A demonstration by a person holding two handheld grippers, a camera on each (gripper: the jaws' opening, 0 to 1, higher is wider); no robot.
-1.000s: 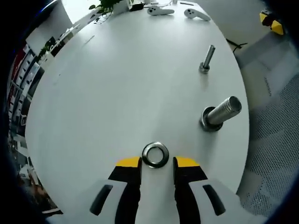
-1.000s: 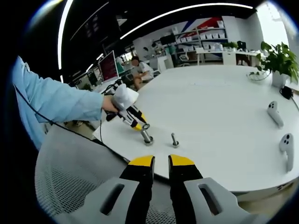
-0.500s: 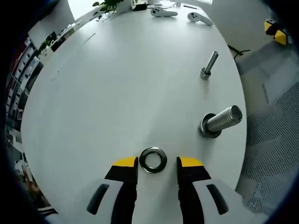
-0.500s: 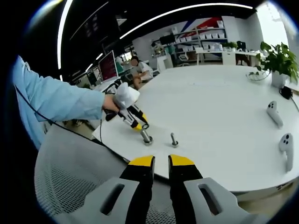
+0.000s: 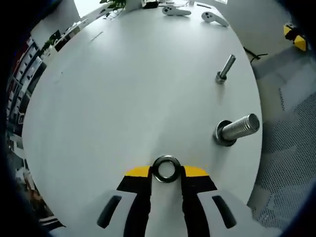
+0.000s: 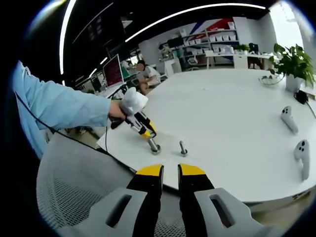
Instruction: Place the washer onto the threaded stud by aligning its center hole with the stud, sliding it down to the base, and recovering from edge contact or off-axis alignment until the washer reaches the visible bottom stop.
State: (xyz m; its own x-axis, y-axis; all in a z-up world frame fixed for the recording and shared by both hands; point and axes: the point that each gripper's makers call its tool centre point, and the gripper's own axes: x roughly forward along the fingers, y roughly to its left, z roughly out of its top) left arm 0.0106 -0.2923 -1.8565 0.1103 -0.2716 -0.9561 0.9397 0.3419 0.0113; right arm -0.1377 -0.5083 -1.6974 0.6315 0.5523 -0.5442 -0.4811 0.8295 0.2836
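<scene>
Now left hand-held gripper clamps washer.

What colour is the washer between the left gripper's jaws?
Shiny silver metal with a dark centre hole; the washer shows best in the left gripper view.
</scene>
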